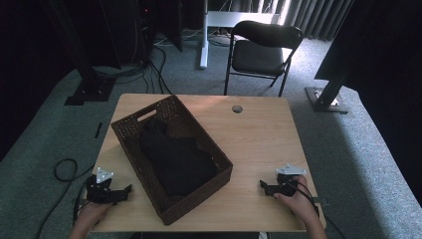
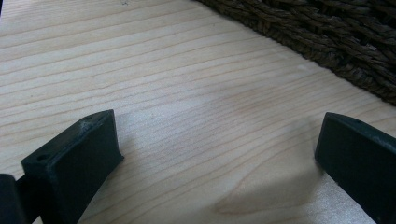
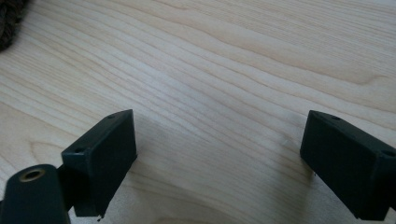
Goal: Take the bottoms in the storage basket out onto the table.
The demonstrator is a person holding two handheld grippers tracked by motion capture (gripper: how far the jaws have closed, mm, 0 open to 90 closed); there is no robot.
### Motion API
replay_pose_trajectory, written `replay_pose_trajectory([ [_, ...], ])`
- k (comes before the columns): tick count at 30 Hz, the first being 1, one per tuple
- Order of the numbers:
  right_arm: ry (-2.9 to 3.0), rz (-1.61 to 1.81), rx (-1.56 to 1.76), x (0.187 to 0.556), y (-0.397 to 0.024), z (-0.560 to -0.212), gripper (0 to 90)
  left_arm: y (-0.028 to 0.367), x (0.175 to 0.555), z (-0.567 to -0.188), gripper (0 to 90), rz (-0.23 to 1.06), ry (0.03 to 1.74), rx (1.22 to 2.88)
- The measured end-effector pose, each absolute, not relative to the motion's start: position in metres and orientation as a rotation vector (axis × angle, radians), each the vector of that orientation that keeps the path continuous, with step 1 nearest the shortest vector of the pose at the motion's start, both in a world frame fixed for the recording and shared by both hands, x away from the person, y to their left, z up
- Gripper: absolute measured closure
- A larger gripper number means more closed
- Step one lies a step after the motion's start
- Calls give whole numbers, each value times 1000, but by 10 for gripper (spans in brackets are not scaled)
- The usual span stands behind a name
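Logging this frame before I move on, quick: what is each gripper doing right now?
Left gripper: open, nothing between its jaws, over bare table.
Right gripper: open, holding nothing, over bare table.

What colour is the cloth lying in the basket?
Black; the cloth shows best in the high view, inside the dark brown basket.

left hand-held gripper (image 1: 125,191): jaws wide apart, empty | right hand-held gripper (image 1: 263,185): jaws wide apart, empty
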State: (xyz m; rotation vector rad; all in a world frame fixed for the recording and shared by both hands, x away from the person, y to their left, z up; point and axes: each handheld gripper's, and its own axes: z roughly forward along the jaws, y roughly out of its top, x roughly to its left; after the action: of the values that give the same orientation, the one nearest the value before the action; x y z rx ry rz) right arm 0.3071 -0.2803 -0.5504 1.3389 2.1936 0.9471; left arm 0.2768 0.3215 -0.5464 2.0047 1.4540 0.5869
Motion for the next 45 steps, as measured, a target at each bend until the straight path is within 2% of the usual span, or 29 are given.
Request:
replay_pose_trajectory([
  [24, 2193, 939, 1346, 306, -280, -550, 95, 321, 277, -546, 0, 587, 1454, 2005],
  [28, 2225, 1017, 1318, 306, -283, -550, 135, 321, 277, -546, 0, 587, 1454, 2004],
  [30, 2215, 1006, 1317, 305, -282, -550, 107, 321, 277, -546, 0, 587, 1454, 2004],
  [34, 2195, 955, 1302, 306, -282, -550, 107, 321, 277, -546, 0, 587, 1454, 2005],
  [45, 2046, 1042, 1304, 306, -292, -523, 108, 321, 277, -546, 0, 587, 1454, 2004],
])
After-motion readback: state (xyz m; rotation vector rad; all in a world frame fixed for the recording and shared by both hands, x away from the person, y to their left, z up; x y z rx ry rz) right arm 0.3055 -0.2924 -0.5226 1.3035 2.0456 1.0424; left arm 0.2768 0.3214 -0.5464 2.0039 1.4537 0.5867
